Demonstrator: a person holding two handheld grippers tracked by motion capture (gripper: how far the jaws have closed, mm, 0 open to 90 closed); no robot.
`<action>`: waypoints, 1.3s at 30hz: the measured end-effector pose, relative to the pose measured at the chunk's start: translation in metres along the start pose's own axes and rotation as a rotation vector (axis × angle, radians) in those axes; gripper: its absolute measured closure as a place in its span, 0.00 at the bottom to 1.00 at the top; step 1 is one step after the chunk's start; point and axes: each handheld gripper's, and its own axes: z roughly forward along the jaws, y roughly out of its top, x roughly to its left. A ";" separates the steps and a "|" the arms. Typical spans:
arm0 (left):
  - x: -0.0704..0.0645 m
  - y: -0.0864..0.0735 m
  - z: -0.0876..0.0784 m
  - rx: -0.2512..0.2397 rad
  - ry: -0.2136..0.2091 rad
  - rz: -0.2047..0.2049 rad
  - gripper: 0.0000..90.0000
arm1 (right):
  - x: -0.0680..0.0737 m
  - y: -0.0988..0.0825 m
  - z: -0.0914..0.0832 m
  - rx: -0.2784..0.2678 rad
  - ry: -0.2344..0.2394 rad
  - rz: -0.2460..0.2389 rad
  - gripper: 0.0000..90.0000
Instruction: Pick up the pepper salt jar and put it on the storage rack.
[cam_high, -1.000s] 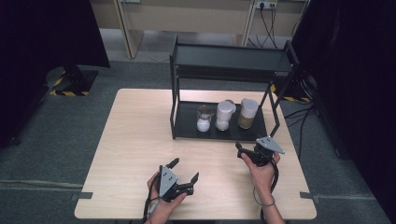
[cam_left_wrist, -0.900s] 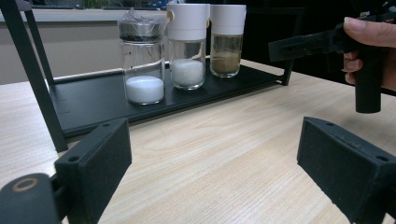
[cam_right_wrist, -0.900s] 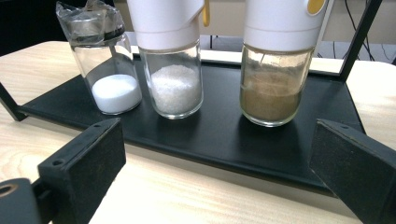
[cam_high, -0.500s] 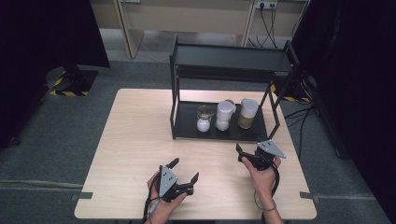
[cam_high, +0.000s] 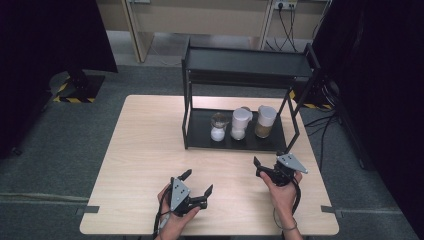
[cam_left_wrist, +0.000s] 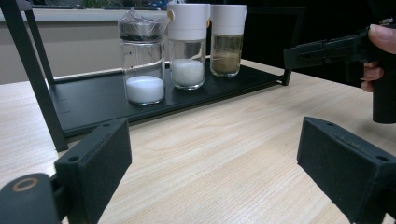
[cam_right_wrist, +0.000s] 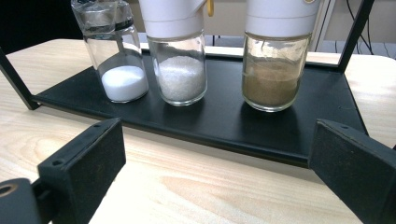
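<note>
A black two-tier rack stands at the table's far side. Its lower shelf holds three jars in a row. The left one is a clear jar of white powder. A white-lidded jar of white grains is in the middle, and a white-lidded jar of brown powder is on the right. My left gripper is open near the front edge, empty. My right gripper is open just before the shelf, facing the jars, also empty.
The light wooden table has bare room left of the rack and between the grippers. The rack's black posts rise at the shelf corners. In the left gripper view the other gripper and its hand are at the right.
My right gripper has drifted slightly back toward the person. The left gripper and the jars have not moved.
</note>
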 end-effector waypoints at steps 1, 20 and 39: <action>0.000 0.000 0.000 0.000 0.000 0.001 0.11 | 0.000 0.000 0.000 -0.001 0.000 -0.003 0.05; 0.000 0.000 0.000 -0.002 0.001 -0.001 0.11 | 0.001 -0.009 -0.018 -0.005 0.017 -0.008 0.05; 0.000 0.000 0.000 -0.002 0.001 -0.002 0.11 | -0.006 -0.018 -0.038 -0.016 0.011 -0.014 0.05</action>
